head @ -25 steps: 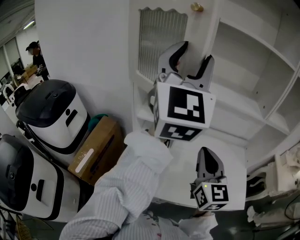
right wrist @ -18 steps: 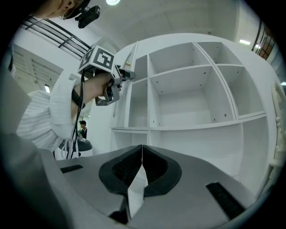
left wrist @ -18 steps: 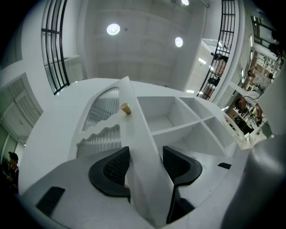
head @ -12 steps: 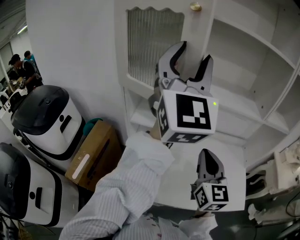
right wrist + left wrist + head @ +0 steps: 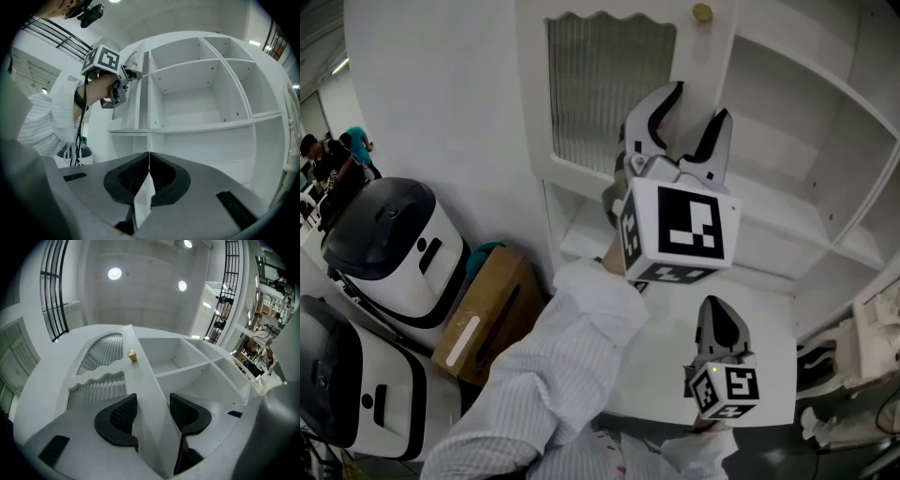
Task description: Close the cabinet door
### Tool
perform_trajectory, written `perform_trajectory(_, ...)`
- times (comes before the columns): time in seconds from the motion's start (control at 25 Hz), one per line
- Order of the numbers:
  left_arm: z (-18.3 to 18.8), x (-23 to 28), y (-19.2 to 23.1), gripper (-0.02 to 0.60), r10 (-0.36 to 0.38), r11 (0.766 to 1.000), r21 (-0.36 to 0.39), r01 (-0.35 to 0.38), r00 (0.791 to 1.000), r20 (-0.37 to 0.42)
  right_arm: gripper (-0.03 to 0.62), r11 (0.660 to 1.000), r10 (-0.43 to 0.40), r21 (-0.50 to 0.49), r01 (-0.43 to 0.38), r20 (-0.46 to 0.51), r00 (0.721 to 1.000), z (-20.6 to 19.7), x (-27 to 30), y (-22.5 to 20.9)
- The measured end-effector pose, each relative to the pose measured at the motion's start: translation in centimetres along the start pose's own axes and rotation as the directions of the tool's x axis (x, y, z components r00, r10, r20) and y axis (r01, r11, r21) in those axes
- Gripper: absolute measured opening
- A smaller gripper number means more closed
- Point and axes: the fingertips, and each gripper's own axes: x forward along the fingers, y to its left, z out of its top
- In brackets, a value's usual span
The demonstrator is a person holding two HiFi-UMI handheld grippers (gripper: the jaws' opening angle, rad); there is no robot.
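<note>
The white cabinet door [image 5: 609, 84] has a ribbed glass panel and a brass knob [image 5: 702, 12] and stands ajar at the left of the open shelves. My left gripper [image 5: 694, 108] points up at the door's free edge below the knob. In the left gripper view the door's edge [image 5: 150, 394] runs between the jaws of the left gripper [image 5: 152, 408], which are closing around it; I see no firm press. The right gripper [image 5: 715, 309] hangs lower and nearer to me, shut with nothing in it [image 5: 149, 161].
Empty white shelves [image 5: 201, 126] fill the cabinet to the right of the door. On the floor at the left stand two white and black machines [image 5: 389, 234] and a cardboard box [image 5: 483, 319]. People stand far off at the left [image 5: 337, 155].
The door's glass panel shows broader and has swung, with the left gripper following its edge slightly to the right. The right gripper has hardly shifted.
</note>
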Motion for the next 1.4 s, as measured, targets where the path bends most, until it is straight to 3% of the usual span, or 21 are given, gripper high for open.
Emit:
perform_trajectory(0.84, -2.5, 3.3, 0.4, 0.205, -0.026, 0.999, 0.025, 0.025, 0.998, 0.051, 0.012, 0.998, -0.063, -0.002, 0.063, 0.007, 0.998, 0.0, 3.1, -1.3)
perform_trajectory(1.4, -3.0, 4.1, 1.6, 0.101, -0.02, 0.999, 0.026, 0.018, 0.997, 0.078, 0.012, 0.998, -0.07, -0.005, 0.07, 0.01, 0.998, 0.0, 4.3, -0.5)
